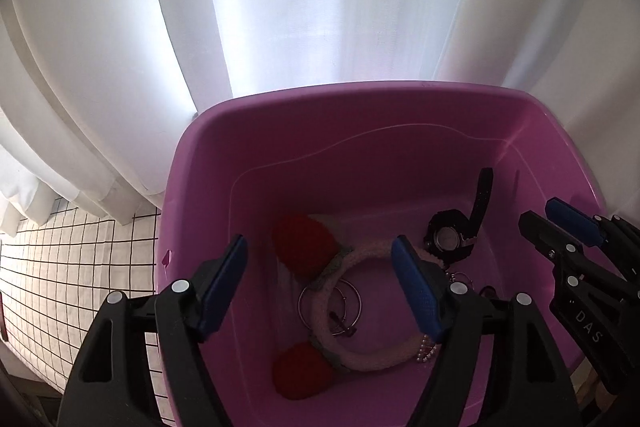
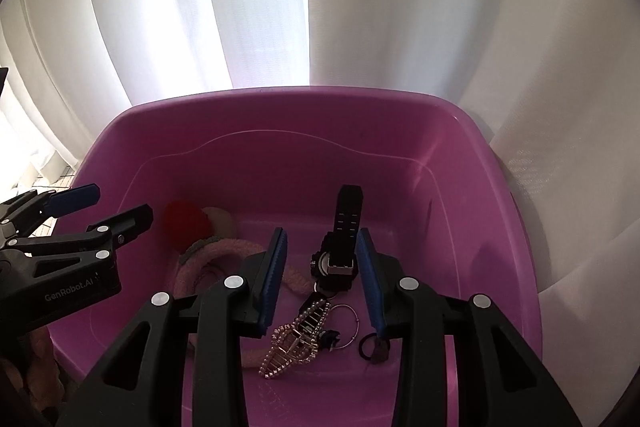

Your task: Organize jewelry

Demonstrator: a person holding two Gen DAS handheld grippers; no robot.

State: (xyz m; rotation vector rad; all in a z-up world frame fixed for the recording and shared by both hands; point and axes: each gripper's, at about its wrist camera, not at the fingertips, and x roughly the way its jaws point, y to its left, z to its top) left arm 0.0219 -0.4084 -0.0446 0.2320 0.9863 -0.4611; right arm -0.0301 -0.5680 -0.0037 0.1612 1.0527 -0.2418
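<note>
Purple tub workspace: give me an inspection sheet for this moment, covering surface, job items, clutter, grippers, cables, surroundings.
Surface: purple tub, with a white black-gridded cloth beside it.
Job's things: black watch, pearl hair clip, fuzzy pink headband with red pompoms, metal hoops, small dark pieces; all lying in the tub.
Clutter: nothing seen.
Grippers: left gripper open over the headband, holding nothing; right gripper partly open above the watch, pads clear of it.
Cables: nothing seen.
Surroundings: white curtains behind.
</note>
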